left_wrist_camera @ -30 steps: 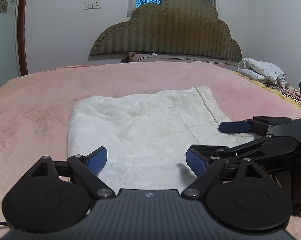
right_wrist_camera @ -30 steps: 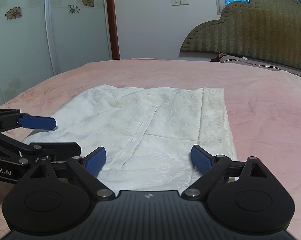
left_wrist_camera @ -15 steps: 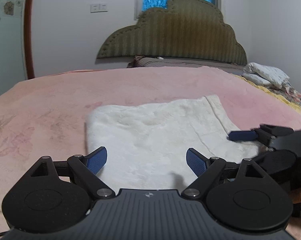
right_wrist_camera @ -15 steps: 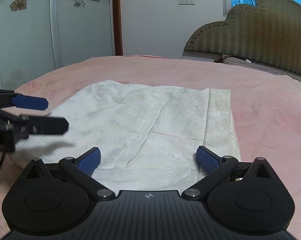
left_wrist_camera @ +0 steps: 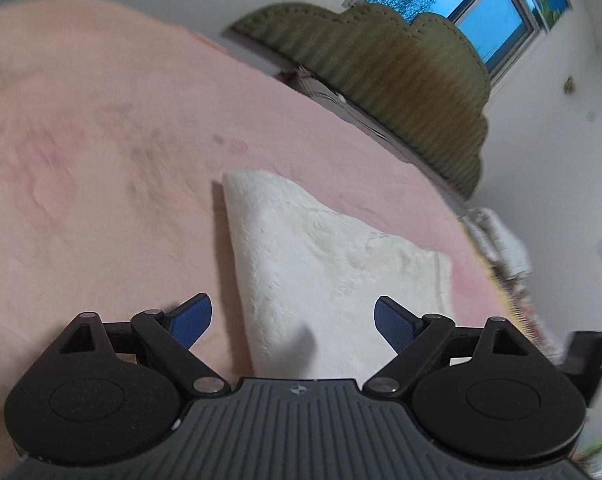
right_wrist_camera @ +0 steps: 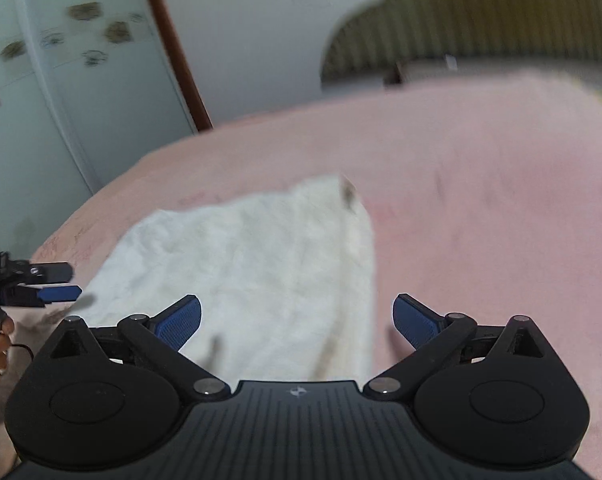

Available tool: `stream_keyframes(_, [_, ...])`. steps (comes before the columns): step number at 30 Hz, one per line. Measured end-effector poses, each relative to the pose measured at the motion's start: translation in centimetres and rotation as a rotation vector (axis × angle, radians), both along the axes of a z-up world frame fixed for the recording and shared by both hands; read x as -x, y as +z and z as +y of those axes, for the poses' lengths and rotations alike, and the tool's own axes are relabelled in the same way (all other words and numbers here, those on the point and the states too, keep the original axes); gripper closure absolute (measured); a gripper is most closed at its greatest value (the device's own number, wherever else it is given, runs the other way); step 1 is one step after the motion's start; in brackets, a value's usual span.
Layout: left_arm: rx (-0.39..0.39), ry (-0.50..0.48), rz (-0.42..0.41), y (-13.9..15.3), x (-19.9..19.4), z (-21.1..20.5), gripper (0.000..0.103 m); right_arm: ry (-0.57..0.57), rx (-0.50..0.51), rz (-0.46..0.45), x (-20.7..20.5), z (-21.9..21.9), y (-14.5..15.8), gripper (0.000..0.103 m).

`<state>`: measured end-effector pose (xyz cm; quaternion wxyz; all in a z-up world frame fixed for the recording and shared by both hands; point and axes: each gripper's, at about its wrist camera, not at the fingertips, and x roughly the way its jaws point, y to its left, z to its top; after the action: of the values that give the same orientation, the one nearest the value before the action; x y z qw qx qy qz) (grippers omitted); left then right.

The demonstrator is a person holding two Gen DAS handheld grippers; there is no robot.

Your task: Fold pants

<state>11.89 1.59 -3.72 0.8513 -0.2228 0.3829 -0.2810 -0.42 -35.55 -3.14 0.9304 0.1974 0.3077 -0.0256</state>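
Note:
The white pants (left_wrist_camera: 321, 276) lie folded into a flat rectangle on the pink bedspread (left_wrist_camera: 101, 160). They also show in the right wrist view (right_wrist_camera: 253, 272), blurred. My left gripper (left_wrist_camera: 293, 322) is open and empty, held above the near left edge of the pants, with the view tilted. My right gripper (right_wrist_camera: 297, 320) is open and empty above the near right part of the pants. The left gripper also shows at the left edge of the right wrist view (right_wrist_camera: 57, 284), its fingers apart.
A padded olive headboard (left_wrist_camera: 401, 80) and a window (left_wrist_camera: 481, 4) stand at the far end of the bed. Bedding (left_wrist_camera: 497, 240) is piled at the bed's right side. A wardrobe with flower decals (right_wrist_camera: 41, 80) stands at the left.
Both grippers have swung apart and tilted: the left view has rolled and shifted left, the right view has shifted right. Both stay open. The pants have not moved.

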Motion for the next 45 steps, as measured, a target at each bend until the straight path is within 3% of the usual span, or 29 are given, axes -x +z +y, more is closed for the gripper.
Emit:
stream_keyframes(3, [0.094, -0.076, 0.071, -1.3, -1.0, 0.1, 0.013, -0.003, -0.138, 0.017, 0.1, -2.9, -1.8, 0.0])
stream_keyframes(7, [0.127, -0.143, 0.114, -2.6, -1.7, -0.6, 0.011, 0.034, -0.248, -0.016, 0.4, -4.2, -2.6, 0.0])
stream_keyframes(17, [0.205, -0.218, 0.168, -3.2, -3.6, -1.2, 0.005, 0.22, -0.363, -0.023, -2.8, -3.5, -2.8, 0.0])
stream_keyframes(20, [0.237, -0.238, 0.182, -3.4, -4.2, -1.4, 0.004, 0.224, -0.44, -0.05, -3.9, -4.0, -3.4, 0.0])
stream_keyframes(24, [0.267, -0.259, 0.174, -3.7, -4.4, -1.8, 0.004, 0.226, -0.445, -0.087, -4.7, -4.3, -3.6, 0.0])
stream_keyframes(26, [0.272, -0.264, 0.163, -3.7, -4.3, -2.0, 0.004, 0.224, -0.441, -0.075, -4.6, -4.2, -3.5, 0.015])
stream_keyframes(28, [0.271, -0.263, 0.153, -3.7, -4.2, -2.2, 0.004, 0.231, -0.426, -0.062, -4.1, -4.2, -3.5, 0.041])
stream_keyframes(30, [0.263, -0.265, 0.139, -3.6, -4.0, -2.4, 0.006, 0.246, -0.409, -0.054, -3.7, -4.2, -3.5, 0.053])
stream_keyframes(32, [0.243, -0.262, 0.129, -3.6, -3.9, -2.8, 0.008, 0.23, -0.401, -0.028, -3.9, -4.4, -3.8, 0.057])
stream_keyframes(35, [0.174, -0.244, 0.118, -3.3, -3.8, -3.6, 0.024, 0.211, -0.443, -0.02, -5.0, -4.8, -4.5, 0.059])
stream_keyframes(37, [0.096, -0.221, 0.107, -3.2, -3.7, -3.8, 0.052, 0.211, -0.441, -0.021, -5.4, -4.6, -4.5, 0.059])
stream_keyframes(39, [0.017, -0.199, 0.083, -3.0, -3.4, -4.2, 0.069, 0.215, -0.413, -0.019, -5.2, -4.1, -4.2, 0.059])
stream_keyframes(42, [-0.015, -0.19, 0.019, -2.5, -2.5, -4.0, 0.082, 0.202, -0.393, -0.03, -4.5, -3.6, -4.0, 0.066])
stream_keyframes(45, [-0.09, -0.187, -0.087, -1.0, -1.2, -4.9, 0.087, 0.186, -0.378, -0.055, -3.8, -3.2, -3.4, 0.073])
